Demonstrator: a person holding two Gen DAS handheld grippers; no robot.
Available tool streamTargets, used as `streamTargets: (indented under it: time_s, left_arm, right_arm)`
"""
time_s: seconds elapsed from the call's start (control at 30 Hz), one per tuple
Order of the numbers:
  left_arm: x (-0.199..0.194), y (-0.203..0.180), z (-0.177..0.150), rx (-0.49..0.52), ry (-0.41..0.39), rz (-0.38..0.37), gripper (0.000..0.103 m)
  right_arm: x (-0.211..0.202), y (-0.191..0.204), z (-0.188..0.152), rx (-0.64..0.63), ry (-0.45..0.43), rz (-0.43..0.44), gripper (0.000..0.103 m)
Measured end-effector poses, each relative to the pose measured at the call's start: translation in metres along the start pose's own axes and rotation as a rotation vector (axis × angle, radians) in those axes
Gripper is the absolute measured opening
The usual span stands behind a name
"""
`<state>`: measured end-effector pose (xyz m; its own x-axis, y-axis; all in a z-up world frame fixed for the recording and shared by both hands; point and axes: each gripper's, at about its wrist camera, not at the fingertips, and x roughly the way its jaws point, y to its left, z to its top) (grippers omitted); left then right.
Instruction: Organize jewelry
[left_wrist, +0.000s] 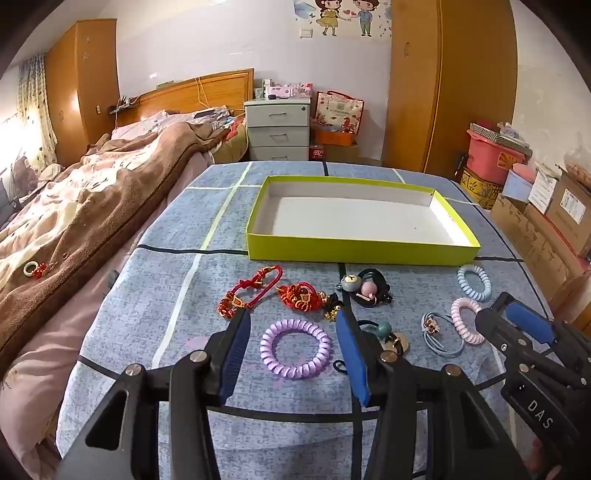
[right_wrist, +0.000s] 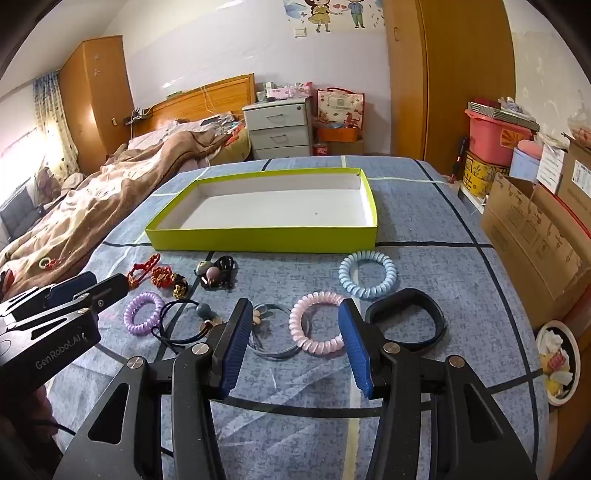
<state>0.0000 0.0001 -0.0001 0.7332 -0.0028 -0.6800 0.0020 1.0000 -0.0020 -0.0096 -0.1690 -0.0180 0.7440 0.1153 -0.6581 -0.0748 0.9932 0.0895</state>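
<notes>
We are at the start of sorting: the shallow lime-green cardboard tray (left_wrist: 364, 252) is empty. Our left gripper (left_wrist: 293, 325), fingers spread and holding nothing, hovers over the lilac spiral hair tie (left_wrist: 295, 349); our right gripper (right_wrist: 295, 317), equally released, frames the pink spiral hair tie (right_wrist: 317, 326). Next we likely lower, pinch each glossy coil, and carry it to the tray.

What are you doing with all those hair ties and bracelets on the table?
A person holds two grippers above the jewelry. The left gripper hangs open over the purple coil tie, and the right gripper hangs open over the pink coil tie. Neither holds anything. The green box behind them has nothing in it, so the sorting hasn't started. The blue coil tie and the red bracelets lie on the cloth.
</notes>
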Motion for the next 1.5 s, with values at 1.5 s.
streamTargets:
  time_s: [1.5]
  left_arm:
    - [-0.002, 0.004, -0.001, -0.013, 0.007, 0.002, 0.05]
  right_arm:
    - [-0.004, -0.002, 0.001, 0.016, -0.02, -0.006, 0.049]
